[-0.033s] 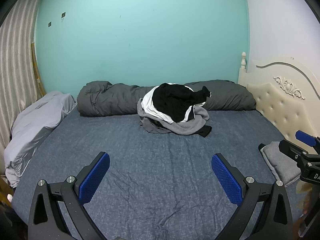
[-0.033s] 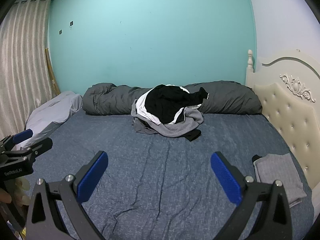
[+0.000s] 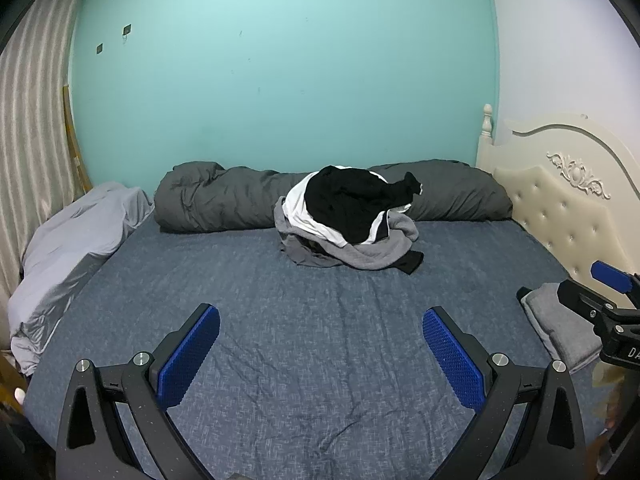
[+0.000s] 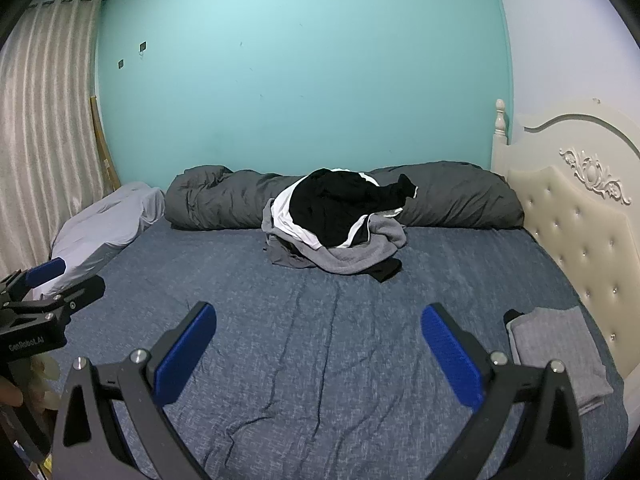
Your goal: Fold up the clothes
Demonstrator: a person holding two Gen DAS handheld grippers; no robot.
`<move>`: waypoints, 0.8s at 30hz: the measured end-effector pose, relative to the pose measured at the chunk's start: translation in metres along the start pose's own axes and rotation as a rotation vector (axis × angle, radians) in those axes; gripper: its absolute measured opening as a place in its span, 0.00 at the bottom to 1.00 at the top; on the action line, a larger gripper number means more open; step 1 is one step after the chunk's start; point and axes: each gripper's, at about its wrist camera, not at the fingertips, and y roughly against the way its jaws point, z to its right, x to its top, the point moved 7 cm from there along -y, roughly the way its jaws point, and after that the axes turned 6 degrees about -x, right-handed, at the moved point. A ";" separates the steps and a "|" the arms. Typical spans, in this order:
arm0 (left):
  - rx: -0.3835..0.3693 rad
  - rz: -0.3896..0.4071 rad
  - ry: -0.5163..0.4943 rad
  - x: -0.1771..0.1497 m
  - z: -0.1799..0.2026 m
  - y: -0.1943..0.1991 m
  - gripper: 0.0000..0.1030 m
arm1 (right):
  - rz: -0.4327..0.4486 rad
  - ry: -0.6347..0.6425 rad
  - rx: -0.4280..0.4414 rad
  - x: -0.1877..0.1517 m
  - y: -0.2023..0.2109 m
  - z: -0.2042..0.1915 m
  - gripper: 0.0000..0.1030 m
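Observation:
A pile of unfolded clothes (image 3: 348,220), black, white and grey, lies at the far middle of the blue bed (image 3: 320,320); it also shows in the right wrist view (image 4: 336,224). A folded grey garment (image 4: 556,356) lies at the bed's right edge, also in the left wrist view (image 3: 560,328). My left gripper (image 3: 320,340) is open and empty above the near bed, well short of the pile. My right gripper (image 4: 318,336) is open and empty too. Each gripper shows at the edge of the other's view.
A rolled dark grey duvet (image 3: 224,200) lies along the teal wall behind the pile. A light grey pillow (image 3: 68,256) sits at the left edge by the curtain. A cream tufted headboard (image 4: 580,232) stands on the right.

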 end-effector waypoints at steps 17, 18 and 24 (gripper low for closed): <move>-0.011 -0.001 -0.003 -0.002 -0.001 0.000 1.00 | -0.013 -0.006 -0.006 0.001 0.001 0.003 1.00; -0.010 -0.001 -0.004 -0.003 0.000 0.000 1.00 | -0.012 -0.006 -0.006 0.001 0.001 0.003 1.00; -0.012 -0.002 -0.008 -0.006 0.003 -0.002 1.00 | -0.012 -0.007 -0.006 0.000 0.001 0.002 1.00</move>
